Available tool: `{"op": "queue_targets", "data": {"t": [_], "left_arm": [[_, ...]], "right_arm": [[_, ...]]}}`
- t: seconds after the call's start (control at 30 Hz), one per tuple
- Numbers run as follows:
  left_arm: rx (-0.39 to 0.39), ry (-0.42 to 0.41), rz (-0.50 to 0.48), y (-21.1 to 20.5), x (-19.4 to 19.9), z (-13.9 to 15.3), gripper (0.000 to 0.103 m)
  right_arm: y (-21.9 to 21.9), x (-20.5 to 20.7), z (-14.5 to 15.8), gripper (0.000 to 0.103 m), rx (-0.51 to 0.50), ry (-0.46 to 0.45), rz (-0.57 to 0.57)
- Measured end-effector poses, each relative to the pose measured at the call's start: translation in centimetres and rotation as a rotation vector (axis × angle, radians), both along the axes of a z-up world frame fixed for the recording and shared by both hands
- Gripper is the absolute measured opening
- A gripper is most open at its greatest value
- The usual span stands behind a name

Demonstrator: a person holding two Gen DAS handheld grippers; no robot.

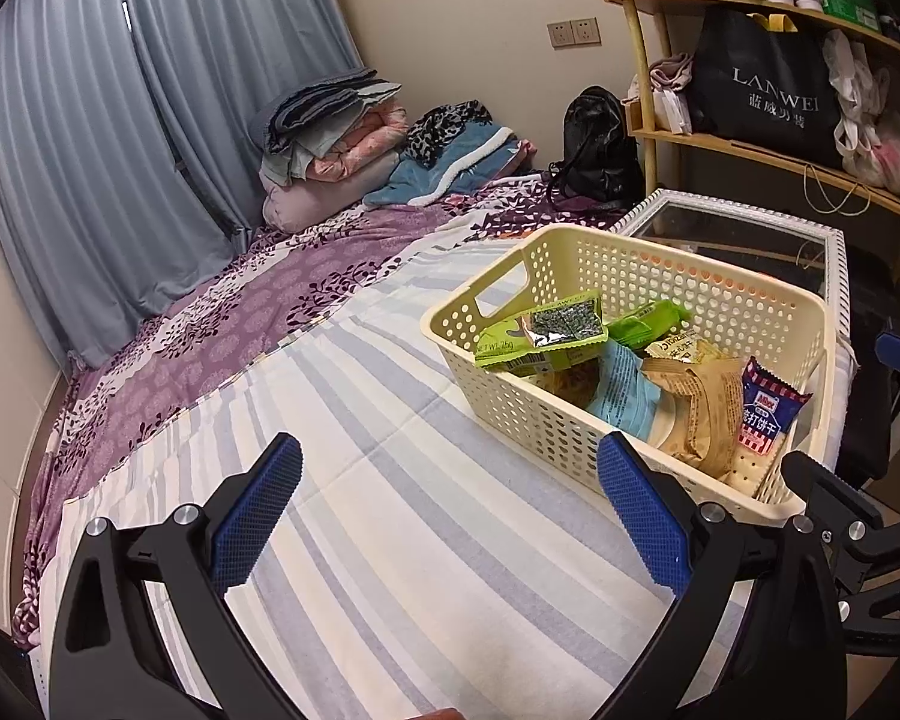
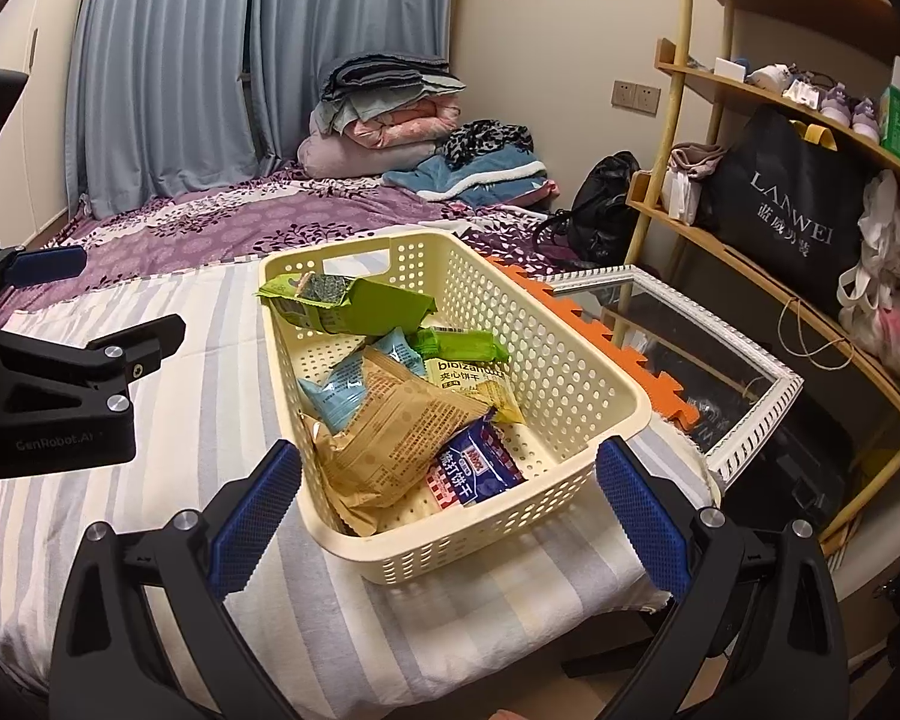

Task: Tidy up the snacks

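We are holding our left tongs [image 1: 450, 513] over the striped cloth [image 1: 390, 540], and they are spread wide apart with nothing between them. We are holding our right tongs [image 2: 449, 513] just in front of the cream basket [image 2: 570, 360], and they are spread wide apart too, gripping nothing. The basket is sitting on the striped cloth, near its right edge, and all the snacks we can see are lying inside it. A green seaweed pack [image 2: 354, 300] is leaning at the far end of the basket, up by the handle hole. A small green wrapper [image 2: 459, 343] is lying next to it. A light blue packet [image 2: 354, 387] is lying along the left wall, and a yellow biscuit packet [image 2: 471, 375] is lying toward the right. A big brown bag [image 2: 390, 438] is lying on top in the middle, and a dark blue cracker pack [image 2: 474, 471] is resting against it at the near end. In the right wrist view our left tongs are showing at the left edge, well apart from the basket. A white framed mirror [image 2: 744, 360] is lying just beside the basket on the right. A purple flowery bed [image 2: 210, 222] is stretching out behind, with folded blankets [image 2: 384, 114] piled at its far end. A wooden shelf [image 2: 768, 276] is standing on the right with a black bag [image 2: 792, 210] on it.
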State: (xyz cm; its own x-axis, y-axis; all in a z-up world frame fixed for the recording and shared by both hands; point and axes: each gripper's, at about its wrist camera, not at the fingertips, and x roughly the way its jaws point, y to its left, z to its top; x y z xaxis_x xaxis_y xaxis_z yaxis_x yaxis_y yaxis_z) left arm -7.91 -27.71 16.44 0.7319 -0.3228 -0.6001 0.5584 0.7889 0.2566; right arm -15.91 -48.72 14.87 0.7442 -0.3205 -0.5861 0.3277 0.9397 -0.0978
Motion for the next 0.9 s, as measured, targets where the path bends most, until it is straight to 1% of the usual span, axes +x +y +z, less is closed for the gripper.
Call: {"op": "queue_targets", "data": {"t": [0.3, 0.63, 0.73, 0.9], "left_arm": [[0.017, 0.001, -0.024, -0.7, -0.1, -0.4, 0.1], [0.009, -0.002, -0.043, -0.5, -0.5, -0.5, 0.1], [-0.002, 0.018, -0.049, -0.1, -0.4, -0.4, 0.1], [-0.047, 0.055, 0.001, 2.0, 0.4, -0.2, 0.1]], "right_arm": [[-0.6, 0.1, -0.4, 0.098, 0.014, 0.004, -0.01], [-0.6, 0.2, -0.6, 0.098, 0.014, 0.008, -0.01], [-0.1, 0.2, -0.5, 0.098, 0.008, 0.01, 0.001], [1.4, 0.7, -0.2, 0.098, -0.006, 0.017, 0.034]]}}
